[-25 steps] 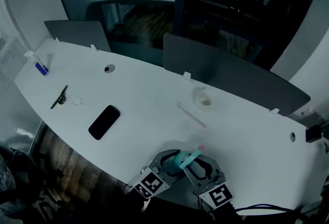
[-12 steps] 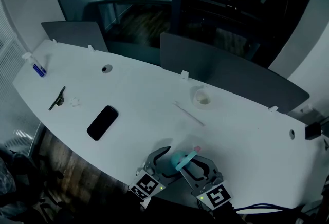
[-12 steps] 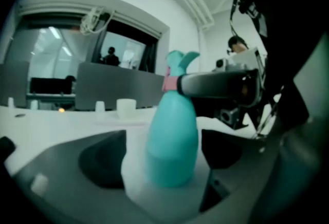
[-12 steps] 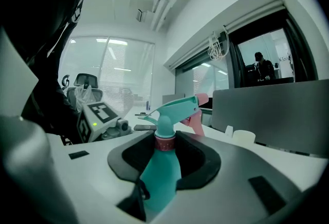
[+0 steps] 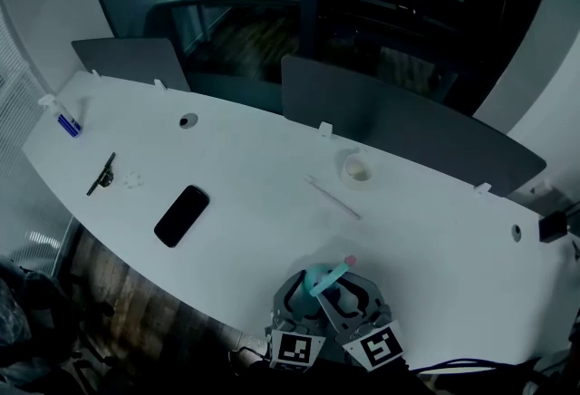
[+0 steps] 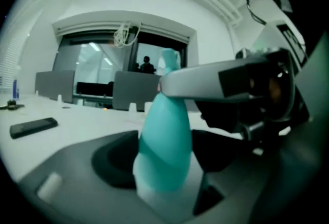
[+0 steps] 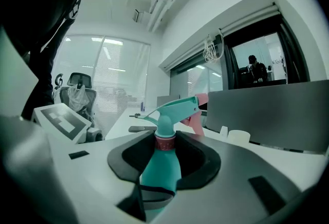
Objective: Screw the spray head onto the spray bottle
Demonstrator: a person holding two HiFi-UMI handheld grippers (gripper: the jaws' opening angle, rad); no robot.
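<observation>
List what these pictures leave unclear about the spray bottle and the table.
Left gripper view: spray bottle neck, covered by the right tool.
Right gripper view: the thread under the spray head collar, so how far it is screwed on.
Head view: print on the small bottle at the table's left end, too small.

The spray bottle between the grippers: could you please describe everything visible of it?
The spray bottle is teal and plastic-looking. It tapers to a pink collar under a teal spray head with a pink tip. It stands roughly upright by the white table's near edge. The right gripper clamps its shoulder. The left gripper, whose jaws have just been closing, grips its body lower down.
</observation>
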